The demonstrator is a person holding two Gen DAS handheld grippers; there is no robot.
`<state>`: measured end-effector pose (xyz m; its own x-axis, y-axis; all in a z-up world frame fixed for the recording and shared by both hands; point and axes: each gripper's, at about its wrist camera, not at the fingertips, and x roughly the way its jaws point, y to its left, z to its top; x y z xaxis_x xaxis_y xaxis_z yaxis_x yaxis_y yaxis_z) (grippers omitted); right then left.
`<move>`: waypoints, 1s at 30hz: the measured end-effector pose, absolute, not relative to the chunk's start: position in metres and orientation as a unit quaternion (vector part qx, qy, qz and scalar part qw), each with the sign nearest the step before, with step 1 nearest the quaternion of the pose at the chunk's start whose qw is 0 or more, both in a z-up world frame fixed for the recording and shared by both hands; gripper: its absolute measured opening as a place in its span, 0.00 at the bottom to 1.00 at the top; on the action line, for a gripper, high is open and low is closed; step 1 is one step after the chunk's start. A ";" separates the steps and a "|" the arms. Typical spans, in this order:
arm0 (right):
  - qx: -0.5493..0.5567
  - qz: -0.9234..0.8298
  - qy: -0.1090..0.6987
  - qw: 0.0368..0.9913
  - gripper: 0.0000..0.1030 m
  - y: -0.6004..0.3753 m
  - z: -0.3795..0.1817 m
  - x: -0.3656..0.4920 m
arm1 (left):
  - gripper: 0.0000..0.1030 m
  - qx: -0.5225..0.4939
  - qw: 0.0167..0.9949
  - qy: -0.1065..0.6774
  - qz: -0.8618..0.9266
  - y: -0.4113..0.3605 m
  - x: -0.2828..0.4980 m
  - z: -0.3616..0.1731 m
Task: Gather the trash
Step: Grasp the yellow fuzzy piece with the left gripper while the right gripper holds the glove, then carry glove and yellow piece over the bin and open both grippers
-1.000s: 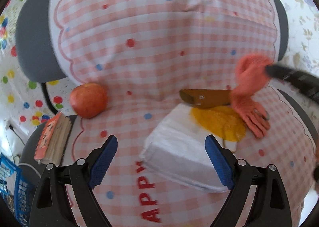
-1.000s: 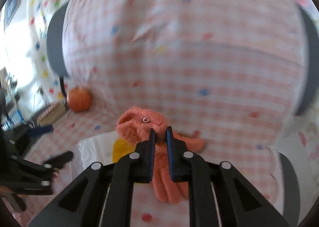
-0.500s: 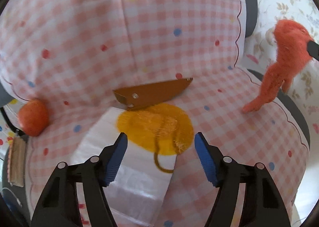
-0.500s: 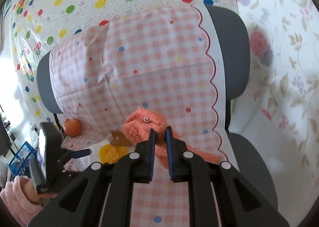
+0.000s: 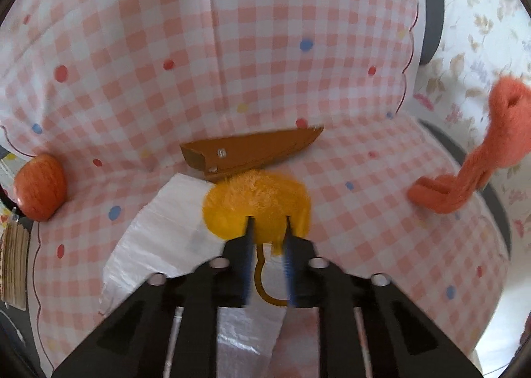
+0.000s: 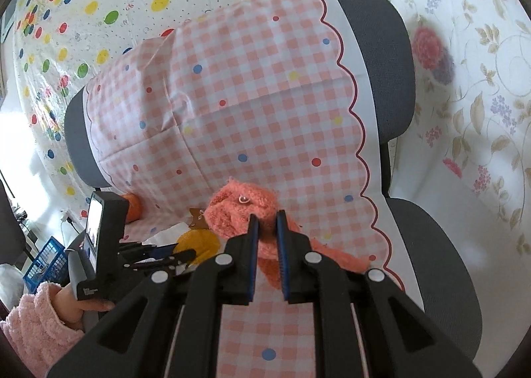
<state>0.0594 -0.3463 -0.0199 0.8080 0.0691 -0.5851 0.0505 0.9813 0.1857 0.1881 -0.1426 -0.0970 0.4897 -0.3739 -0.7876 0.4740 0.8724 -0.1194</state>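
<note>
L gripper [image 5: 268,223] closed on yellow pompom [image 5: 257,200], frame center, atop white bag [image 5: 159,238]; grip looks firm but blurred. R gripper [image 6: 264,220] clamps orange glove [image 6: 239,212], lifted, lower center of its view.

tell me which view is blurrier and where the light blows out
Left wrist view is softer: the left gripper fingers smear with motion blur over the yellow pompom, and the right edge is bright. Right wrist view is sharp on the orange glove, overexposed at the far left; both bend heavily from the fisheye.
</note>
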 end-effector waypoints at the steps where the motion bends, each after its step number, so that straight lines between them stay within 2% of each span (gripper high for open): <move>1: 0.096 0.003 0.306 0.947 0.10 -0.347 -0.017 0.056 | 0.12 0.050 0.866 0.432 -0.248 -0.140 0.185 -0.090; 6: 0.095 -0.015 0.289 0.953 0.11 -0.352 0.000 0.037 | 0.06 0.025 0.885 0.379 -0.269 -0.122 0.153 -0.036; 13: 0.099 -0.027 0.260 0.960 0.10 -0.353 0.020 -0.008 | 0.06 0.028 0.901 0.314 -0.299 -0.115 0.089 0.024; 30: 0.110 -0.124 0.238 0.957 0.11 -0.391 0.031 -0.163 | 0.06 0.056 0.862 0.288 -0.414 -0.206 -0.055 -0.018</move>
